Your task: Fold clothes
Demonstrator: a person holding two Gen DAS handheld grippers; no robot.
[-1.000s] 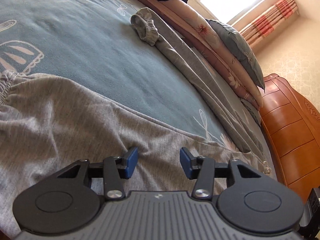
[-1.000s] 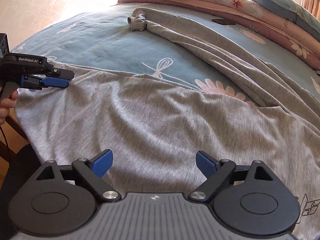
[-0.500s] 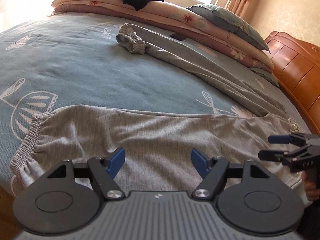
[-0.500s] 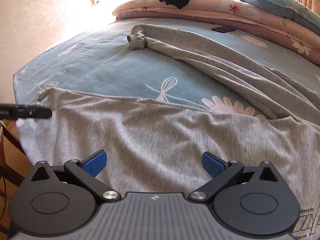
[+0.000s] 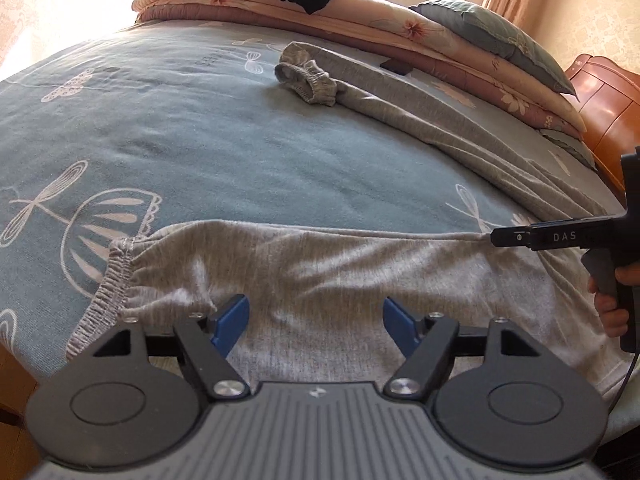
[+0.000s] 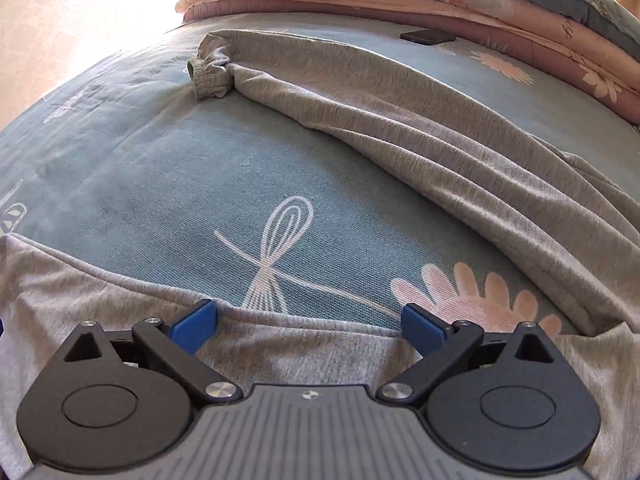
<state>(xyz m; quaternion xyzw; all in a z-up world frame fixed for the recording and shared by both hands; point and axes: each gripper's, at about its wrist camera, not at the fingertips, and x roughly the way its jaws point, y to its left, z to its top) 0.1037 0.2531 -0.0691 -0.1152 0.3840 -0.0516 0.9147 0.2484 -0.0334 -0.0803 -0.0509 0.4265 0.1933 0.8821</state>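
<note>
Below my left gripper (image 5: 314, 320), at six o'clock in its view, lies the near leg of the grey trousers (image 5: 328, 264); my jaws have just been opening and stand wide, nothing between them. My right gripper (image 6: 308, 326) is also spread, empty, over that leg's far edge. I judge I should pinch cuff (image 5: 116, 276) and crotch end together, then lift evenly. This leg runs nine to three o'clock, cuff at nine; the other leg (image 5: 432, 120) stretches toward eleven across the bed (image 5: 180, 140).
</note>
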